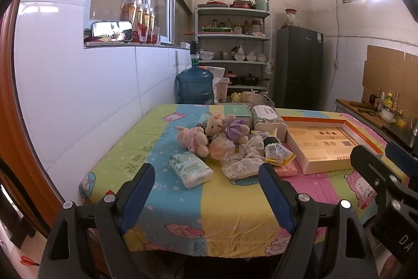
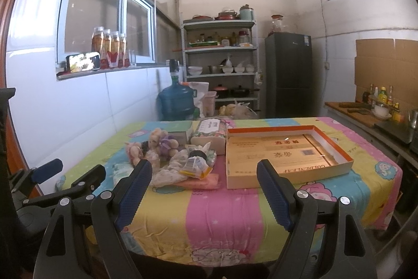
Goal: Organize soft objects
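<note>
Several soft objects (image 1: 230, 140) are heaped mid-tabletop (image 1: 230, 203), left of the shallow box (image 2: 284, 153). Being light and squashy, each is best pinched across its middle. Both jaws are held wide, empty.

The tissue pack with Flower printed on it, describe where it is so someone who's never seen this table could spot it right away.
Start at the table under the bright striped cartoon cloth, then find the heap of plush toys and fabric near its middle. The tissue pack lies alone on the blue stripe, at the near left edge of that heap. It is the only soft white-and-green wrapped block lying apart from the pile.
</note>
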### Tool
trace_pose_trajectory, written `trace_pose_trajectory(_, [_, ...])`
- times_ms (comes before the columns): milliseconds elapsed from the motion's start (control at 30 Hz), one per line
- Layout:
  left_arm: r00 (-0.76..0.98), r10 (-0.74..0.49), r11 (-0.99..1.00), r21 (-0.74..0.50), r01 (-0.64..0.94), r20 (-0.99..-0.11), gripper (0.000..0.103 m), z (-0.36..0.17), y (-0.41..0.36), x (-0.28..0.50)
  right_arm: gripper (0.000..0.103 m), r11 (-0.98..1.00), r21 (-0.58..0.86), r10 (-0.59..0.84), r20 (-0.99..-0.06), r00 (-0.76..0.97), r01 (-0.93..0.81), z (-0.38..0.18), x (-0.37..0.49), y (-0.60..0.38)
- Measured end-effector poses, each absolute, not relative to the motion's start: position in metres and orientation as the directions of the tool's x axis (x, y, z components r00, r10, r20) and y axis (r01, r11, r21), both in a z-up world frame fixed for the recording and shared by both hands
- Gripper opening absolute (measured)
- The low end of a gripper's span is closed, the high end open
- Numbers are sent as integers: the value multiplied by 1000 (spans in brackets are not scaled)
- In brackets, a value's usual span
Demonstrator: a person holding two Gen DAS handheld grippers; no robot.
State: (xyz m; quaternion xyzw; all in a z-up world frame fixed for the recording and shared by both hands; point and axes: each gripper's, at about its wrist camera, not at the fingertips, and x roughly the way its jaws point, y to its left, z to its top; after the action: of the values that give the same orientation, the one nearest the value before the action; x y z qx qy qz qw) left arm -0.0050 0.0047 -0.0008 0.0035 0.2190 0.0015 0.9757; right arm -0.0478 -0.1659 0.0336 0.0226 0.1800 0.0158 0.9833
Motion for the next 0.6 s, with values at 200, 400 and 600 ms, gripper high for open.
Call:
trace_pose_trajectory(200, [905, 5, 1000, 8, -1, -426, 82, -2, 4, -5, 83, 998, 50, 41, -355, 934, -25, 33, -48, -164])
trace_pose_trajectory(400, [904, 4, 1000, 6, -1, -427, 82, -2, 4, -6, 83, 998, 52, 45, -354, 934, -28, 32, -49, -163])
trace_pose_trajectory(600, [904, 3, 1000, 6, 0, -428, 82, -2, 5, -6, 83, 998, 50, 48, -355, 934, -32, 31, -50, -161])
